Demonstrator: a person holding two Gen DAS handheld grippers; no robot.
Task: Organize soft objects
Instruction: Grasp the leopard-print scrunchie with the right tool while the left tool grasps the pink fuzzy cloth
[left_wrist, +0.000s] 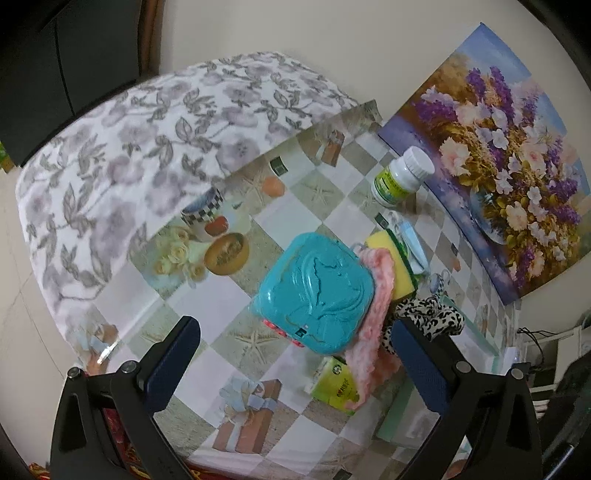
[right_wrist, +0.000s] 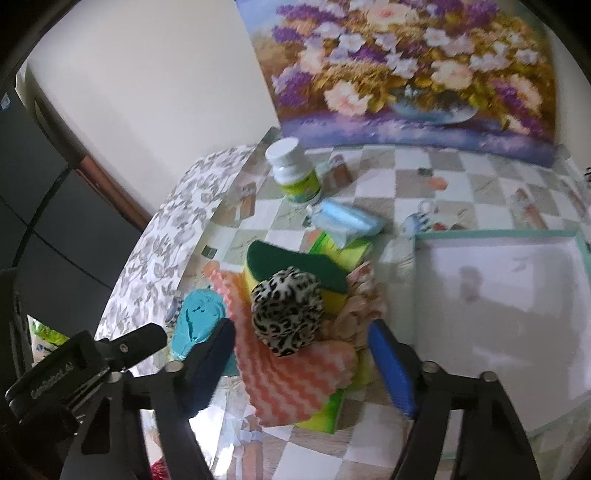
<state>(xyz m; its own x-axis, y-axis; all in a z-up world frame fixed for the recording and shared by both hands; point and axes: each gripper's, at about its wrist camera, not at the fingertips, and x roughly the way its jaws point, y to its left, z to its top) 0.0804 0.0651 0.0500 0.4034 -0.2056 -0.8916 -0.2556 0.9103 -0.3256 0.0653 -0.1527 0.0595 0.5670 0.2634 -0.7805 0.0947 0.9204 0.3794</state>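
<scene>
Right tool (right_wrist: 301, 349): jaws apart, blue pads on either side of the leopard-print scrunchie (right_wrist: 286, 312) but clear of it; nothing gripped. Left tool (left_wrist: 295, 363): jaws wide, empty, held above the desk (left_wrist: 229, 295) just short of the teal lidded box (left_wrist: 316, 291).

The soft items lie in one pile near the middle of the desk. The scrunchie sits on top, resting on a pink-and-white zigzag cloth (right_wrist: 291, 384) and against a yellow sponge with a green scouring face (right_wrist: 295, 264). The cloth drapes along one side of the teal box. A green packet (left_wrist: 334, 387) lies partly under the cloth. A light-blue packet (right_wrist: 349, 218) lies just beyond the sponge.

A white bottle with a green label (right_wrist: 295, 173) stands upright near the flower painting (right_wrist: 413, 62), which leans against the wall. A white tray with a pale green rim (right_wrist: 495, 233) lies just beside the pile; no objects seen inside it. A floral-print fabric (left_wrist: 122, 155) borders the desk on the far side from the tray.
</scene>
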